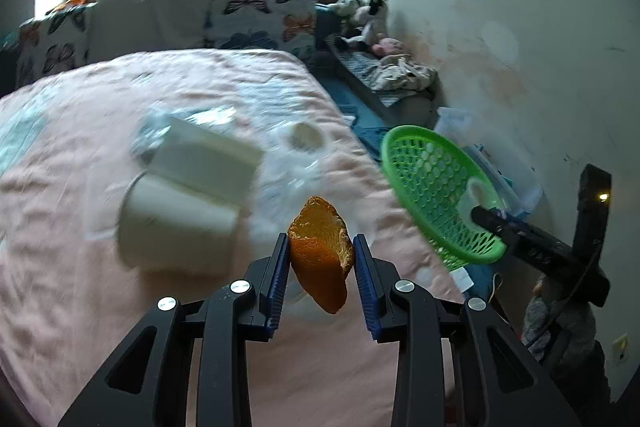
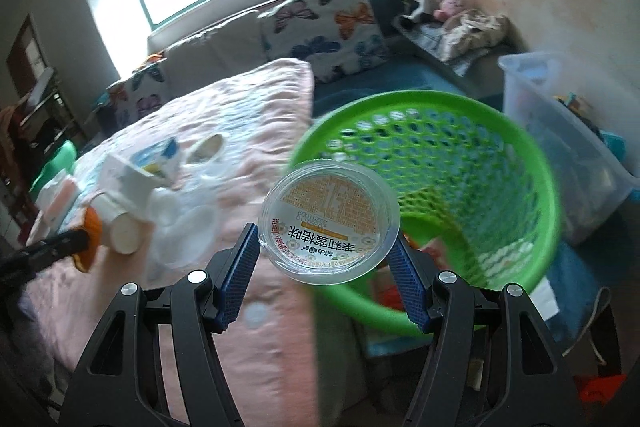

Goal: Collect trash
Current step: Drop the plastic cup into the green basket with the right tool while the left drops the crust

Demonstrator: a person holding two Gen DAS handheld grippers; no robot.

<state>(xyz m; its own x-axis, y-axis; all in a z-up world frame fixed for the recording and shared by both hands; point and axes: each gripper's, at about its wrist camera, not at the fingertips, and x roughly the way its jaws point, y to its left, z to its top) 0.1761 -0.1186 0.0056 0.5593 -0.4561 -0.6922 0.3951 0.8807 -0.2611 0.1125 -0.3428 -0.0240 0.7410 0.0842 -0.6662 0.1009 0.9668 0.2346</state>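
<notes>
A: Nearest your left lens, the left tongs [image 1: 321, 259] are clamped on a piece of orange peel [image 1: 322, 247], blue pads pressing its two sides, its long axis running up and down between them. It hangs clear above the pink bed [image 1: 100, 307].

B: And your right tongs [image 2: 326, 247]?

A: They grip a clear plastic cup [image 2: 329, 217] across its width, mouth turned toward the lens, printed label showing through the base. The jaws stand wide, yet both pads press the cup wall, so it is held.

B: Where does the trash go?

A: Into the green basket [image 2: 532, 187], I judge. It sits off the bed's right edge, on the floor side. From your right tongs it lies just ahead and to the right, the cup already overlapping its rim. From your left tongs the basket is well to the right, past the bed's edge.

B: So your right hand is nearer.

A: Yes. More rubbish remains mid-bed: white paper cups [image 1: 180, 215] and clear plastic wrappers [image 1: 296, 171], blurred here.
</notes>
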